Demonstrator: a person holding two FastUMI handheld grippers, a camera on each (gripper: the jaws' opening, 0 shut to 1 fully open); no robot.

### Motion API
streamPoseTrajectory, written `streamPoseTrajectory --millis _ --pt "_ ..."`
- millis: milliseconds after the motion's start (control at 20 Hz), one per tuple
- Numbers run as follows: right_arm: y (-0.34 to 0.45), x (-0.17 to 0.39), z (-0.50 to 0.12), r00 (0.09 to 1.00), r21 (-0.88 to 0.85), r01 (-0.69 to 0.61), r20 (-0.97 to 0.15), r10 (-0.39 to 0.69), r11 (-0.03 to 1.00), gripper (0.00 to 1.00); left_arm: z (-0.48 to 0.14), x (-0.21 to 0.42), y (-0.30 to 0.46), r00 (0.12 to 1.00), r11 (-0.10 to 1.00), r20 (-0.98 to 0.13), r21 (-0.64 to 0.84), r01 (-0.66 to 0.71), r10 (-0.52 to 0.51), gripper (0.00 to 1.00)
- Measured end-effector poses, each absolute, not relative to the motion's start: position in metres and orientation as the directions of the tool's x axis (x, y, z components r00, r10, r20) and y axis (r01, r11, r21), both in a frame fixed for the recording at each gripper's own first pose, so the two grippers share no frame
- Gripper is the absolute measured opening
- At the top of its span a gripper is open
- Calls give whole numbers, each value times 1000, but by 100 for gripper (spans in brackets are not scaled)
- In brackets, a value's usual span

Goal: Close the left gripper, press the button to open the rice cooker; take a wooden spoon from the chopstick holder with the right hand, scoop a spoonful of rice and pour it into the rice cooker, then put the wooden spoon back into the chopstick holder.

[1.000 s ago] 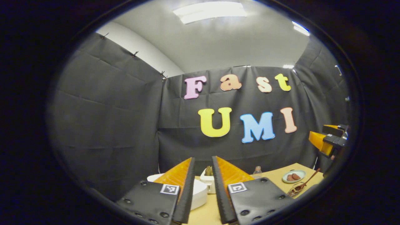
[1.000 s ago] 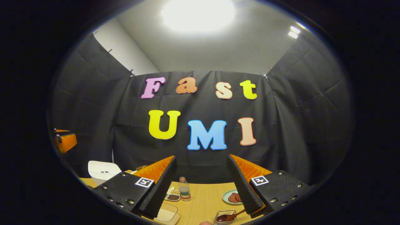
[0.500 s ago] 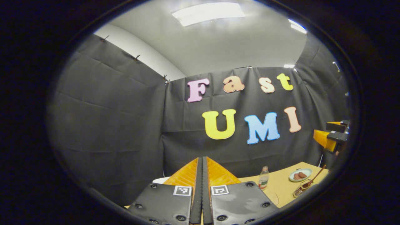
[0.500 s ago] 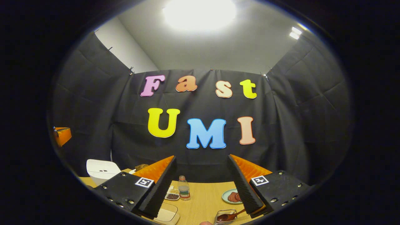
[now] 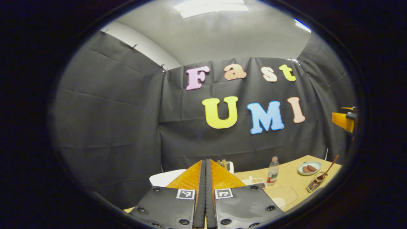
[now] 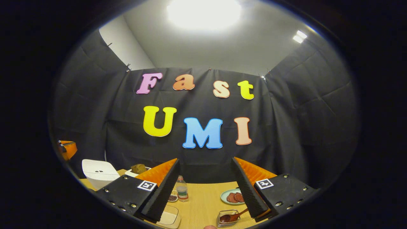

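Left gripper (image 5: 205, 165) fingers pressed together, empty; right gripper (image 6: 205, 165) spread wide, empty. Slim brown wooden spoon (image 6: 233, 217) in small clear holder (image 6: 227, 218): probably light, stiff; grasp at upper handle.

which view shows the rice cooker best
The right gripper view: the white rice cooker stands in the open at the left, lid down. In the left gripper view, the shut left tongs cover most of it, leaving a white edge.
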State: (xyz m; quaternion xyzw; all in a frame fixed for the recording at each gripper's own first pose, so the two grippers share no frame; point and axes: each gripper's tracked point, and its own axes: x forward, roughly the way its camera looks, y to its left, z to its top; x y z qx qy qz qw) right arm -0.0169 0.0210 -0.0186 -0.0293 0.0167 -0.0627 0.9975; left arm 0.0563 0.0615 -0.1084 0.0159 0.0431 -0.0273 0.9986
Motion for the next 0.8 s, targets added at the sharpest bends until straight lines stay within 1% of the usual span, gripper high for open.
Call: streamPoseTrajectory --millis 300,500,800 --pt "-6 -43 -24 964 -104 253 -53 -259 962 97 -186 121 95 979 1000 -201 -4 29 -29 9" --pt "-23 -63 -24 937 -130 337 -54 -346 932 97 -222 159 117 970 1000 -245 15 8 -4 9" --pt "-36 -85 -23 908 -164 403 -53 -416 900 97 -276 194 132 936 1000 -351 5 -17 17 9"
